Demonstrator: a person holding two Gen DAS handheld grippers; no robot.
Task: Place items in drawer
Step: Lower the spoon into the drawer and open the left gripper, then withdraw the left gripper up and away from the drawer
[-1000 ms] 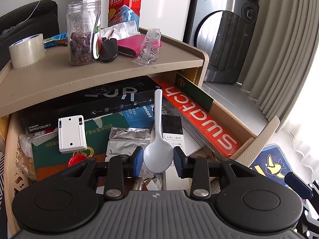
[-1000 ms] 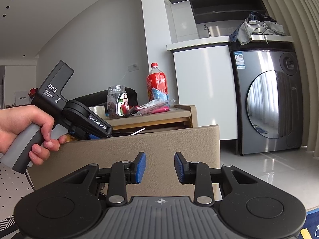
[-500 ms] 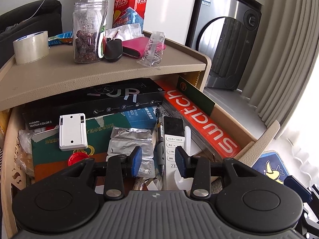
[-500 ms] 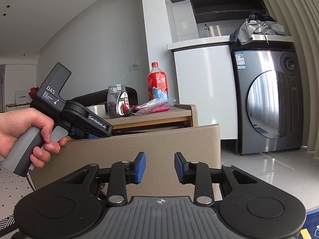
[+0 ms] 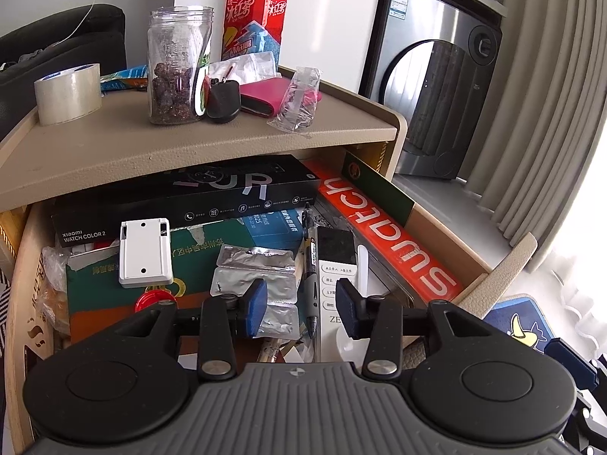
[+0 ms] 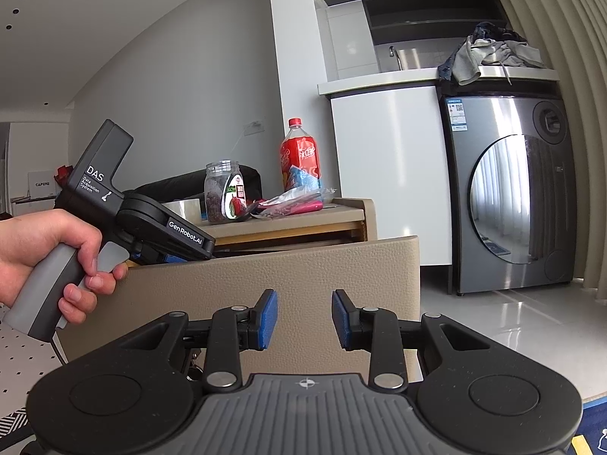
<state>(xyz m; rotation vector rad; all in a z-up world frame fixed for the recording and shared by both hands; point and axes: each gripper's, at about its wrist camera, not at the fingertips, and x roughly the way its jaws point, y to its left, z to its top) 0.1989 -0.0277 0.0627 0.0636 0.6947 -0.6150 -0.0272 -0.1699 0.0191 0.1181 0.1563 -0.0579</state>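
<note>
Now, left to right:

Tape (image 5: 68,93): far left on the cabinet top (image 5: 114,151), well apart from both grippers.
Jar (image 5: 178,64): upright, right of the tape; a key fob (image 5: 224,100) touches its base.
Bottle (image 5: 254,11): upright behind the jar, at the back edge.
Wallet (image 5: 265,94) and plastic wrapper (image 5: 297,100): right end of the top; these look like the nearest items not yet put away.
Drawer (image 5: 447,239): pulled out below the top, crowded with boxes, foil packs (image 5: 254,273) and a pen (image 5: 311,280).
Spoon (image 5: 362,269): already in the drawer, white handle just beside the remote (image 5: 335,276), long axis running away from the camera, bowl hidden under the right finger.
Left gripper (image 5: 299,313): fingers apart and holding nothing, low over the drawer's front; the top's items lie up and ahead of it.
Hand (image 6: 49,254): grips the left handle, seen from the right wrist.
Right gripper (image 6: 304,318): fingers apart, empty, outside the drawer front (image 6: 265,284), lower and farther off.
Nearer arm: the left, I judge, for whichever item is next.
Room: washer (image 6: 508,197) at right, curtain beyond it, pale glossy floor.
</note>
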